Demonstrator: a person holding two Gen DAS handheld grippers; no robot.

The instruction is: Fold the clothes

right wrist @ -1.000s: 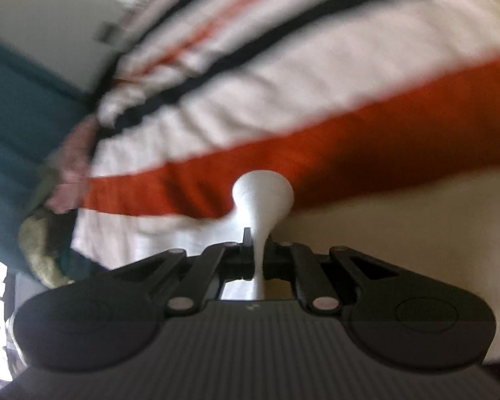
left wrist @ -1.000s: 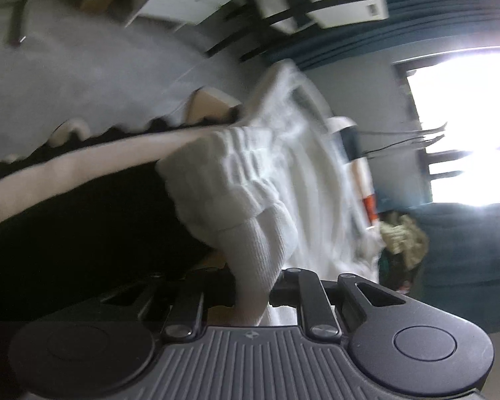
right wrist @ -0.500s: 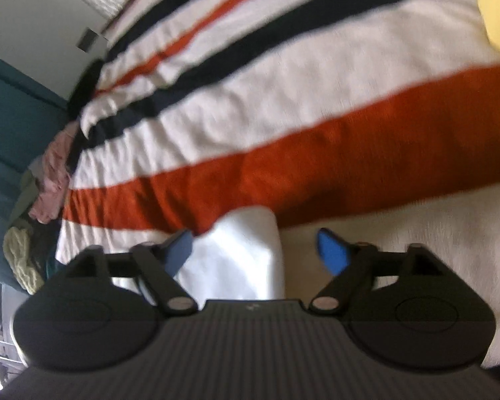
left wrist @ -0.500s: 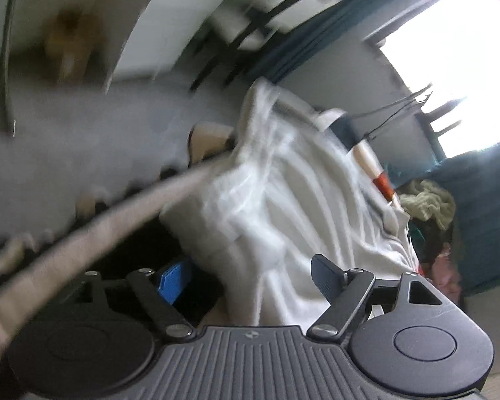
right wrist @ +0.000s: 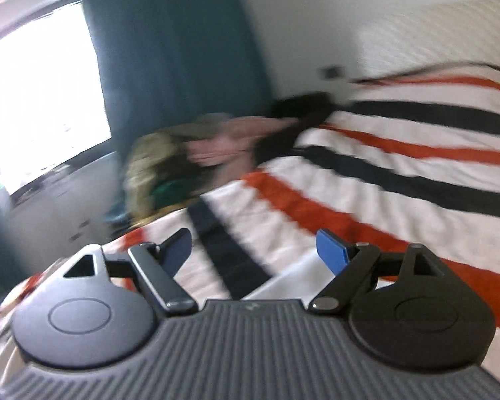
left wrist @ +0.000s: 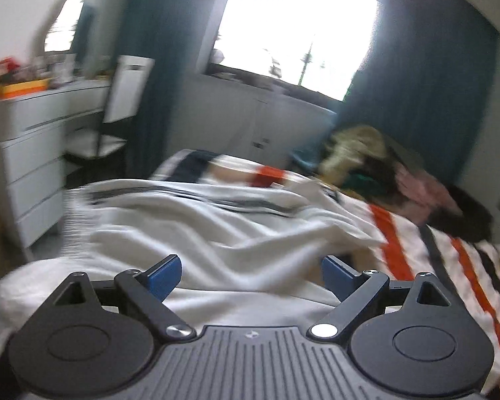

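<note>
A white garment (left wrist: 216, 230) lies rumpled across the striped bedspread (left wrist: 466, 266) in the left wrist view. My left gripper (left wrist: 251, 275) is open and empty just above its near part. My right gripper (right wrist: 260, 253) is open and empty over the bedspread (right wrist: 400, 153); a white corner of cloth (right wrist: 293, 275) shows just under it. Both views are blurred.
A pile of mixed clothes (left wrist: 383, 163) sits at the far side of the bed, also in the right wrist view (right wrist: 190, 153). A white dresser (left wrist: 33, 153) and a chair (left wrist: 113, 123) stand at the left. A bright window (left wrist: 300, 23) and dark teal curtains (right wrist: 170, 50) are behind.
Both grippers were shut on the white garment a second ago. They opened, let it go, and swung up and away so that the room and bed come into view.
</note>
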